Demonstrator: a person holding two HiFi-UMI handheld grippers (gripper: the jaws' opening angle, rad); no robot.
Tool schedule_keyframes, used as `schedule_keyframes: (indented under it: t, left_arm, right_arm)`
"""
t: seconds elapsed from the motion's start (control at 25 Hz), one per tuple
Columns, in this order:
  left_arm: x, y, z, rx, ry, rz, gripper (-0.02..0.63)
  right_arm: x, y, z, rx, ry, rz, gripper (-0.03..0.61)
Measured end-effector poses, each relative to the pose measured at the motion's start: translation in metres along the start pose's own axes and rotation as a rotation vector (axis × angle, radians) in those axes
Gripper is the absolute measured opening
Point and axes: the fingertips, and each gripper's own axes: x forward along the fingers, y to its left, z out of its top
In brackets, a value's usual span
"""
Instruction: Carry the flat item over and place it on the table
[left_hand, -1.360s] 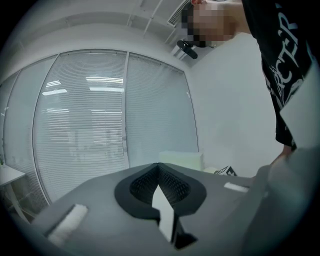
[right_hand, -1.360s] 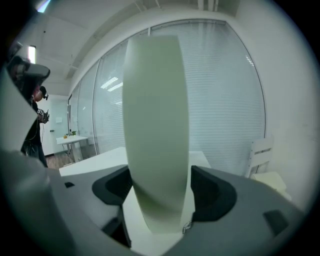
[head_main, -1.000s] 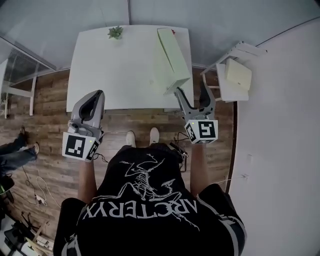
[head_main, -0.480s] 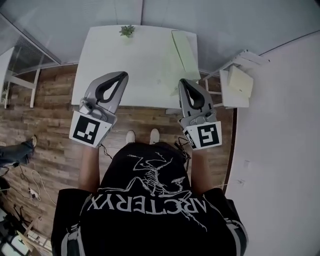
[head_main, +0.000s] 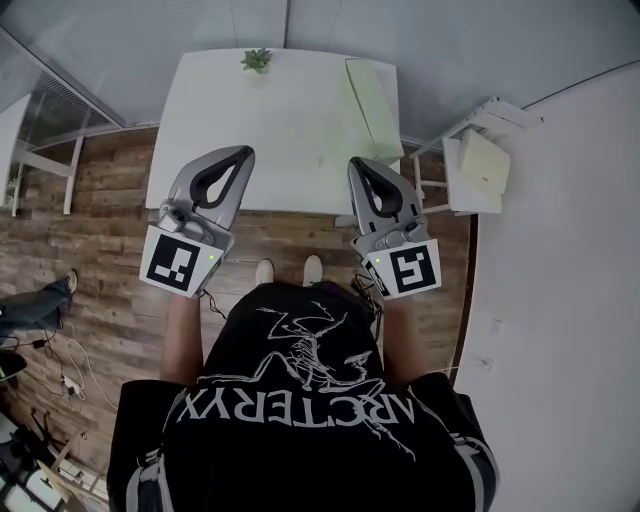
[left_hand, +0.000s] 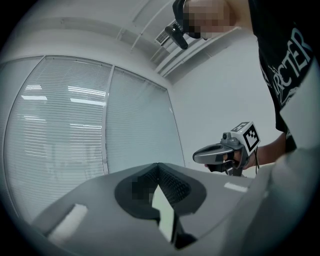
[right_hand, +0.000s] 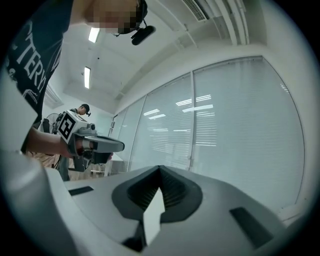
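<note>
1. The left gripper (head_main: 244, 152) and right gripper (head_main: 357, 162) are held side by side in front of the person. Each claw's jaws are pressed together on nothing. This is judged a free-handed pose, since nothing is left to carry.
2. Just past the claw tips, at 12 o'clock, the white table (head_main: 270, 130) is seen standing on the wooden floor (head_main: 90, 230).
3. At 2 o'clock, beside the table, a small white side stand (head_main: 455, 195) is shown. It holds one pale pad (head_main: 485, 158). No other holder is seen.
4. At 1 o'clock, the flat item (head_main: 372, 100), a pale green panel, is pictured lying along the table's right edge, well apart from both claws. The placing is judged complete.
5. At 12 o'clock, a small plant (head_main: 257, 59) is set at the table's far edge, clear of the panel.
</note>
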Motion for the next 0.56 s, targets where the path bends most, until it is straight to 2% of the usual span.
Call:
schedule_keyframes:
  t: [0.24,0.44,0.56]
  left_arm:
    - [0.007,-0.001,0.009,0.038,-0.057,-0.005,0.011]
    - [0.004,0.0,0.0,0.011,-0.004,0.001,0.011]
    - [0.002,0.004,0.004,0.008,-0.024,-0.001,0.011]
  right_arm:
    - [-0.002,-0.009,-0.007,0.006,0.005,-0.015,0.012]
    - [-0.002,-0.013,-0.006,0.015,0.002,-0.029,0.012]
    - [-0.001,-0.013,-0.001,0.006,-0.007,-0.033,0.012]
